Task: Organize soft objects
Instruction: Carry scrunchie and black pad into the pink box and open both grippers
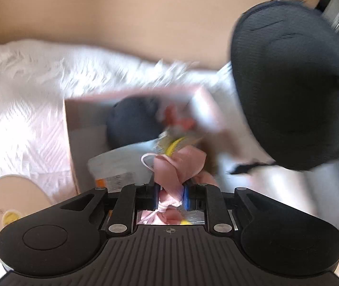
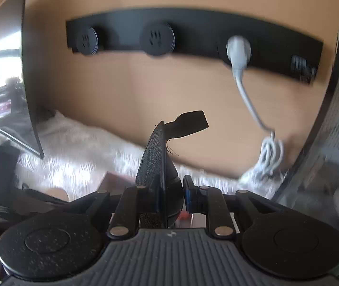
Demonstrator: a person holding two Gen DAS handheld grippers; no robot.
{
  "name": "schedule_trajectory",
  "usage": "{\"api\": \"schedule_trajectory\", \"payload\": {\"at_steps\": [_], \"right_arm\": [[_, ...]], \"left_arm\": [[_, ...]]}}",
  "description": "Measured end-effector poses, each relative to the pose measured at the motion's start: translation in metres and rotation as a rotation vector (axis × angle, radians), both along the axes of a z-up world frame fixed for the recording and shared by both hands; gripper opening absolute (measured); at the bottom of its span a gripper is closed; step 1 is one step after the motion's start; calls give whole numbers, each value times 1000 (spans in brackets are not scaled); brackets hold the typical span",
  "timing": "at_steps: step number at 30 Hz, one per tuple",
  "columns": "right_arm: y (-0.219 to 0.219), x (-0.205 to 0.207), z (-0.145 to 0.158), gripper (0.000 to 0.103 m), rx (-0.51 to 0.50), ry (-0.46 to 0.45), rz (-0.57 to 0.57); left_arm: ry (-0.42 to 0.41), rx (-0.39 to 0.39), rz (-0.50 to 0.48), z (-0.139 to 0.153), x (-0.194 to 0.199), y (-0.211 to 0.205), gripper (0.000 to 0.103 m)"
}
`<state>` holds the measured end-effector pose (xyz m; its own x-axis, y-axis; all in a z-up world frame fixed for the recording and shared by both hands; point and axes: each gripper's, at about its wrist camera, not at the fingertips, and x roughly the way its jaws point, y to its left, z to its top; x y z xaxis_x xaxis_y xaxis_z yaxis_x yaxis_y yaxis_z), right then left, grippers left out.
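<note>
My left gripper (image 1: 170, 191) is shut on a pink fabric piece (image 1: 181, 164) with a thin white loop, held above an open pink cardboard box (image 1: 70, 143). The box holds a dark soft item (image 1: 131, 124), a clear packet (image 1: 122, 164) and red and yellow bits. A large black mesh pad (image 1: 291, 83) hangs at the right of the left wrist view. My right gripper (image 2: 169, 190) is shut on the edge of that black mesh pad (image 2: 152, 157), with a black strap (image 2: 188, 124) sticking up from it.
A white fluffy blanket (image 1: 26, 90) covers the surface under the box. A round cream lid (image 1: 12, 205) lies at the lower left. A black power strip (image 2: 193, 38) with a grey plug and cable (image 2: 238, 52) is on the tan wall. A dark panel (image 2: 24, 83) stands left.
</note>
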<state>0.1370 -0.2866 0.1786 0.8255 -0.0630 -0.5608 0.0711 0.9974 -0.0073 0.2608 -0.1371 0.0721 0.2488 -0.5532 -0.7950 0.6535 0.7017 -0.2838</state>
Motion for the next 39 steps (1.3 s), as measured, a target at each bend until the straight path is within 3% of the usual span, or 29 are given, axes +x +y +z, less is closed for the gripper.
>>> {"api": "schedule_trajectory", "payload": {"at_steps": [1, 3, 7, 12, 15, 23, 29, 31, 39], "right_arm": [[-2, 2, -6, 18, 7, 17, 1], [-2, 6, -23, 18, 6, 52, -1], [3, 13, -47, 18, -26, 99, 17], [2, 22, -52, 18, 55, 108, 48], [7, 27, -55, 18, 77, 107, 78], [18, 49, -95, 20, 72, 183, 64], [2, 35, -82, 18, 133, 141, 18], [0, 27, -72, 13, 130, 109, 11], [13, 16, -48, 12, 171, 37, 64]], "left_arm": [[0, -6, 7, -4, 2, 0, 32], [28, -50, 25, -2, 8, 4, 32], [-2, -87, 26, 17, 9, 19, 30], [31, -116, 49, 29, 12, 44, 30], [62, -175, 65, 31, 12, 56, 30], [10, -141, 16, 48, -5, 52, 30], [-60, -131, 3, 55, -18, 60, 30], [-57, -154, 19, 57, -20, 65, 30], [-57, -300, 169, 70, -22, 110, 30]]}}
